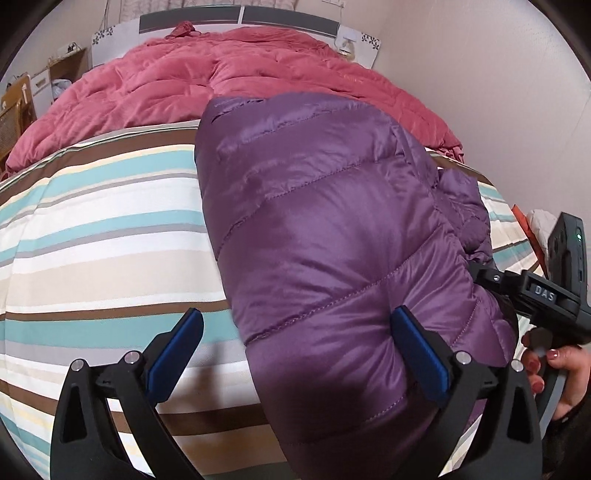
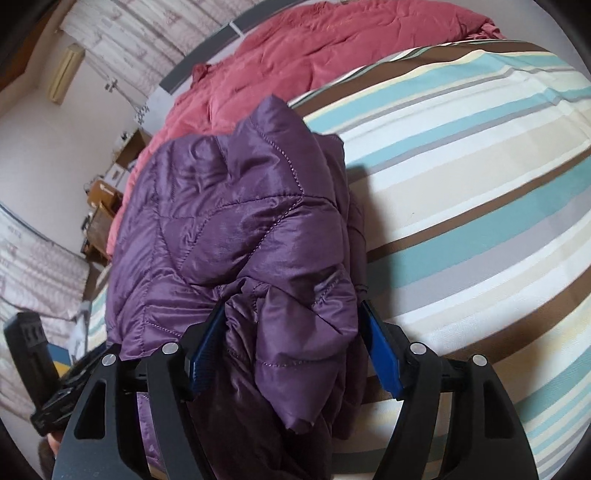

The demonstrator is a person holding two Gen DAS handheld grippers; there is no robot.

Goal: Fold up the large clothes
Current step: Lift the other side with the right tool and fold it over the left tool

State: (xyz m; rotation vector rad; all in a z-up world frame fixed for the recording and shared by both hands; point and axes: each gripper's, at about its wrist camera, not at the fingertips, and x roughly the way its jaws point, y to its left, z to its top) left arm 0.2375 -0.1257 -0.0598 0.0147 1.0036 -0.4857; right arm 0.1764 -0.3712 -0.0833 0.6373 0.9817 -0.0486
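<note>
A purple quilted puffer jacket (image 1: 325,221) lies folded lengthwise on the striped bed cover (image 1: 92,221). My left gripper (image 1: 299,332) is open at the jacket's near left edge; one blue pad (image 1: 417,354) rests on the jacket, the other over the cover. In the right wrist view the jacket (image 2: 229,221) is bunched, and my right gripper (image 2: 291,343) is wide open with a rumpled fold of the jacket between its pads (image 2: 380,354). The right gripper also shows in the left wrist view (image 1: 546,291), at the jacket's right side, held by a hand.
A pink-red duvet (image 1: 240,74) covers the far half of the bed up to the headboard (image 1: 236,16). Wooden furniture (image 1: 22,103) stands left of the bed. A wall runs along the right side. The striped cover (image 2: 480,184) spreads to the right of the jacket.
</note>
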